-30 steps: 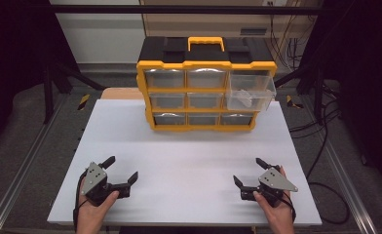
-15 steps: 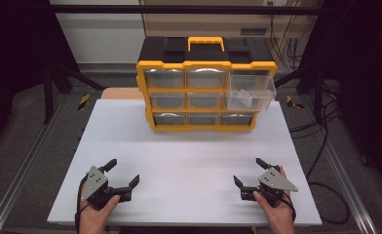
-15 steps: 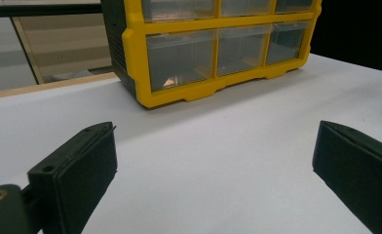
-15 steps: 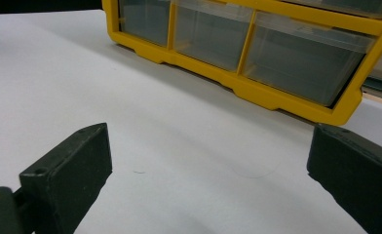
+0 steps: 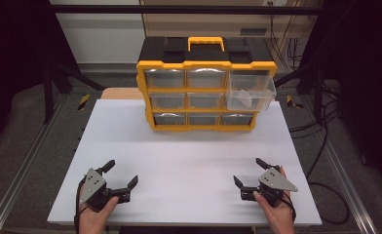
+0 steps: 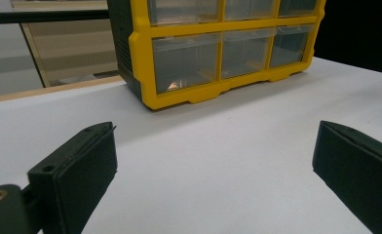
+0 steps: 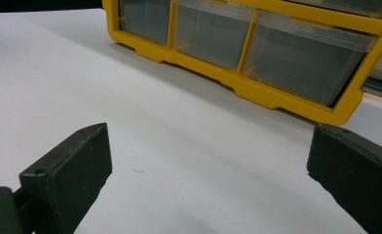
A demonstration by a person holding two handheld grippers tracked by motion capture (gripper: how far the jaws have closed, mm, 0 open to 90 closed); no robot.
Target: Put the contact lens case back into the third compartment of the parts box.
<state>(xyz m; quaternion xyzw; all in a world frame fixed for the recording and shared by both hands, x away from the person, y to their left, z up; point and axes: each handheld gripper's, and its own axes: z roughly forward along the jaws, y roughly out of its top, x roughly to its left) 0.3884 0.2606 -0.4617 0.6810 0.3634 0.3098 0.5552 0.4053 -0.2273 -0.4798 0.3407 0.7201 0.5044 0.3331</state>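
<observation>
**Drawer cabinet waits across the tabletop**

A yellow-and-black drawer cabinet [image 5: 206, 85] stands at the far edge of the white tabletop [image 5: 189, 161], its upper-right clear drawer [image 5: 250, 91] pulled out. Rigid, slick plastic, the drawer looks light and is best taken by its front lip. The left claw [image 5: 120, 174] and right claw [image 5: 247, 171], both spread and empty, rest well apart from it near the front edge.
</observation>
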